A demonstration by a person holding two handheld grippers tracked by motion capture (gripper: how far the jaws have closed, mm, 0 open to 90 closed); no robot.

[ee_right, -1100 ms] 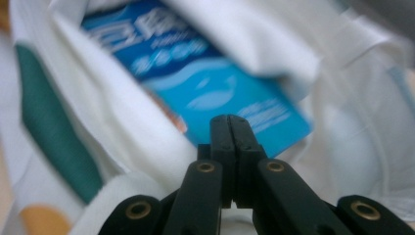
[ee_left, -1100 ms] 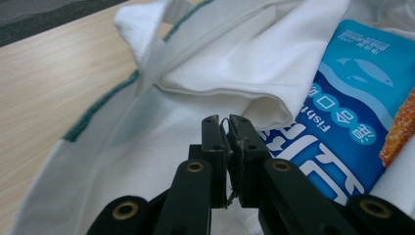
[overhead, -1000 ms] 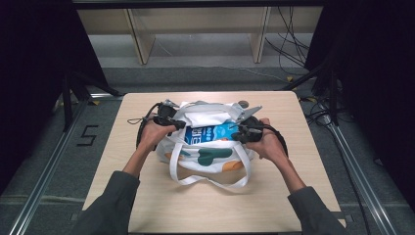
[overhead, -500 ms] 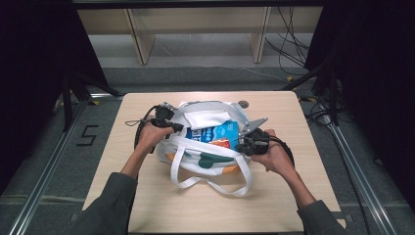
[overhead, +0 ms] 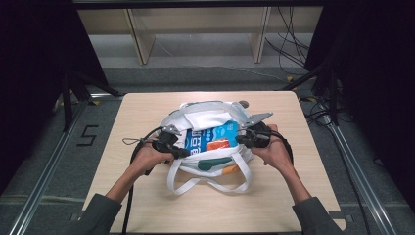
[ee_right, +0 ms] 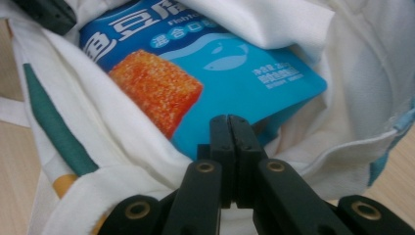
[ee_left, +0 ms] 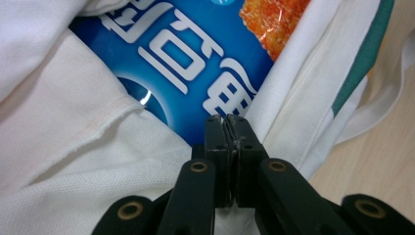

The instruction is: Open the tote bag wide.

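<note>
Both hands have drawn toward the person since the earlier frames, and the white tote bag (overhead: 210, 142) has slid with them from the middle of the desk (overhead: 147, 107) toward its near half; its two loop handles (overhead: 210, 183) now trail out on the near side.

Inside the bag's open mouth lies a blue snack packet (overhead: 210, 137), flat, its long axis running left to right across the desk in the high view, one end by the left gripper (overhead: 183, 152) and the other by the right gripper (overhead: 240, 138). Large white Chinese characters run along that axis, and a picture of an orange, crumbed square sits toward the right end. In the right gripper view the packet (ee_right: 235, 73) also carries a pale fish outline over a wave, smaller white Chinese lines and a Latin word starting "Fish", the rest too small to read. In the left gripper view the big characters (ee_left: 181, 54) stand tilted, beside the orange square.

The left gripper's fingers (ee_left: 215, 142) are pressed together, pinching the bag's white edge on the left of the opening. The right gripper's fingers (ee_right: 220, 142) are likewise pressed together, with the bag's cloth at the right of the opening. A green stripe (ee_right: 54, 132) runs down the bag's outer side.
</note>
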